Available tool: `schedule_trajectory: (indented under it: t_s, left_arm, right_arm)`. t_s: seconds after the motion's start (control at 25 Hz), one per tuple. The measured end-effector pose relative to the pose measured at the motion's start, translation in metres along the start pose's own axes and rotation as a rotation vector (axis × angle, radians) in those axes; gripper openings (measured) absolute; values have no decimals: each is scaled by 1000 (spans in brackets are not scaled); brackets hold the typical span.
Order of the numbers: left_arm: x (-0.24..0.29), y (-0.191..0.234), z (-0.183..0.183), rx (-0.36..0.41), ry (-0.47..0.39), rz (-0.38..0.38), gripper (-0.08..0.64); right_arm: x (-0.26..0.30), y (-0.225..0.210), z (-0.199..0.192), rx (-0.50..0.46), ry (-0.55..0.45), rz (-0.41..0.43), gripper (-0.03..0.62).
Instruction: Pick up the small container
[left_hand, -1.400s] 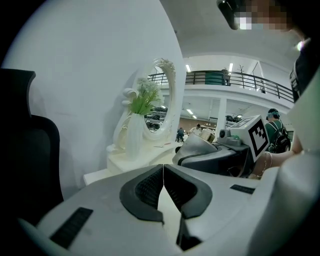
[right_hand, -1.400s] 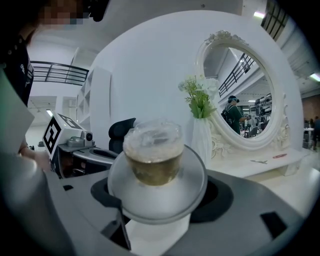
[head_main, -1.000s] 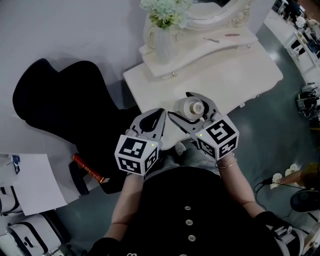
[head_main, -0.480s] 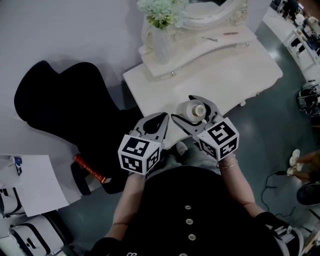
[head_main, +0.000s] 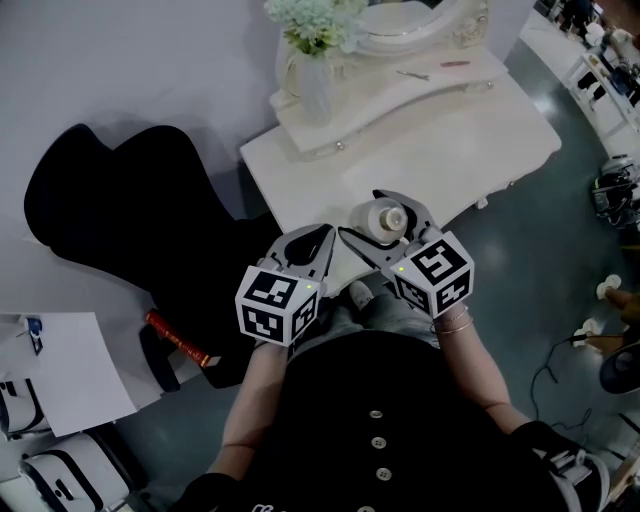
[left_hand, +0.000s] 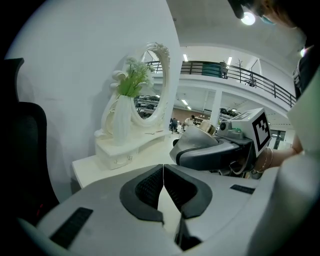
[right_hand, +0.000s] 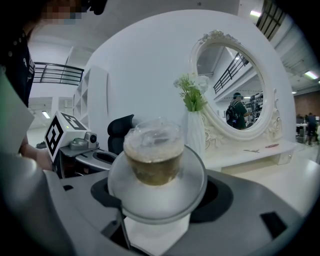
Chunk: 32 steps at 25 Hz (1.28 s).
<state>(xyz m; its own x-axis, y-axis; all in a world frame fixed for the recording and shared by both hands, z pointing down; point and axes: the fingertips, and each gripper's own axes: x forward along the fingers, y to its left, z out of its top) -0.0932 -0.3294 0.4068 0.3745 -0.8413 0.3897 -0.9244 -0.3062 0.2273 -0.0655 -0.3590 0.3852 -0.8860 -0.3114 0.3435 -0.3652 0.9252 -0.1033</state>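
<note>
Little has changed over the last second: the small container (right_hand: 152, 155) stays pinched between the fingers of the right gripper (head_main: 362, 212), over the near edge of the white tabletop (head_main: 440, 160). The left gripper (left_hand: 163, 172) still waits just beside it, its fingers pressed together on nothing. The grasp looks made; whether the container has cleared the tabletop is unclear.

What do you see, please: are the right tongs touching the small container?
Touching: the right gripper view shows the right tongs clamped on the container.
</note>
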Motion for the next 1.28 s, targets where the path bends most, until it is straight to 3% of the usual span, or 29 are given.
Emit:
schedule_trajectory:
  t_s: [1.28]
  left_arm:
    - [3, 11, -2, -20, 9, 12, 14]
  right_arm:
    - [11, -4, -3, 18, 17, 25, 339]
